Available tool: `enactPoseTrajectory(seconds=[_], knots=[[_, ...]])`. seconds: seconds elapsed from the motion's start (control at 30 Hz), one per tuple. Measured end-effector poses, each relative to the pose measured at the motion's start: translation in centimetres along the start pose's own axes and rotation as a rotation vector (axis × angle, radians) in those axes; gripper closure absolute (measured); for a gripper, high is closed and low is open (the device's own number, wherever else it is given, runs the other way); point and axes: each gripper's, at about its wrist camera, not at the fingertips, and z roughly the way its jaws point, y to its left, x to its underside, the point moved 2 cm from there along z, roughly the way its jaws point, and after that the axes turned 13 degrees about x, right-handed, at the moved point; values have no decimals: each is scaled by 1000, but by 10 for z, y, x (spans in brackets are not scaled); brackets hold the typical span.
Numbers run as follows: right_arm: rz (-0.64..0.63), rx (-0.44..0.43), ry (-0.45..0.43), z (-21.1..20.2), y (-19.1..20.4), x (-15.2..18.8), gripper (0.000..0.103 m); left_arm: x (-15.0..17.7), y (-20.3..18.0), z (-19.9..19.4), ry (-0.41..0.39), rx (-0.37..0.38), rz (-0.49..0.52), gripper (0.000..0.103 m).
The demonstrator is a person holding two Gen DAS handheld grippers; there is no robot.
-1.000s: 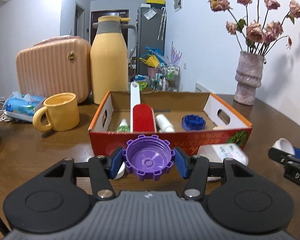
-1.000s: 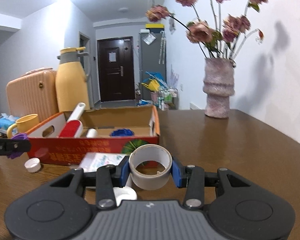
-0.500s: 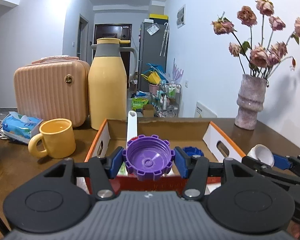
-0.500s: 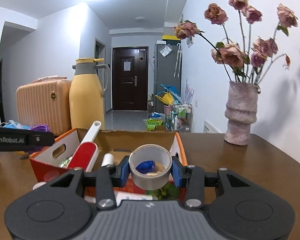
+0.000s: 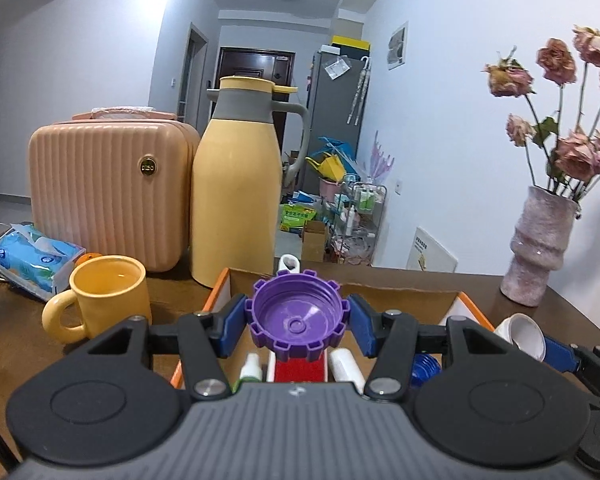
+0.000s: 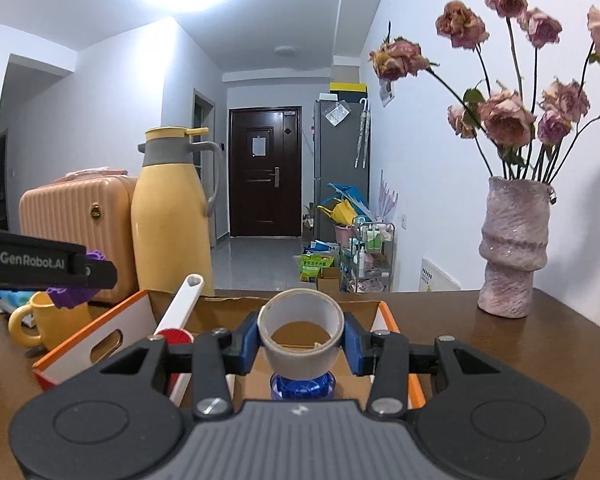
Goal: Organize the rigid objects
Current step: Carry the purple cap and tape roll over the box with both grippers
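Note:
My left gripper [image 5: 297,326] is shut on a purple notched lid [image 5: 296,316] and holds it above the open cardboard box [image 5: 404,294]. My right gripper [image 6: 301,338] is shut on a roll of tape [image 6: 301,334] and holds it above the same box [image 6: 100,328], over a blue cap [image 6: 302,388]. Inside the box lie a red lint brush with a white handle [image 6: 180,312], a small white bottle [image 5: 342,364] and a green-tipped bottle [image 5: 250,368]. The right gripper with the tape shows at the right edge of the left wrist view [image 5: 540,344].
On the brown table stand a yellow mug [image 5: 108,296], a yellow thermos jug [image 5: 236,188], a pink ribbed case [image 5: 108,188], a tissue pack [image 5: 32,260] and a vase of dried roses [image 6: 514,248]. The left gripper's body [image 6: 40,260] crosses the right view's left side.
Both grippers rose from near the table and moved forward over the box, each still holding its object. The box contents now lie below the fingers.

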Motion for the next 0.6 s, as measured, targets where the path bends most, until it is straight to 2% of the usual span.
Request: enactPoseTrajectory(seconds=[0.23,0.6], knots=[[22,4,11,30,-3,-4,61,-8,11,28,6,-11,-14,48],[8,8,40,59,-5,-3,61,-9,14,63,34,-11,16,48]])
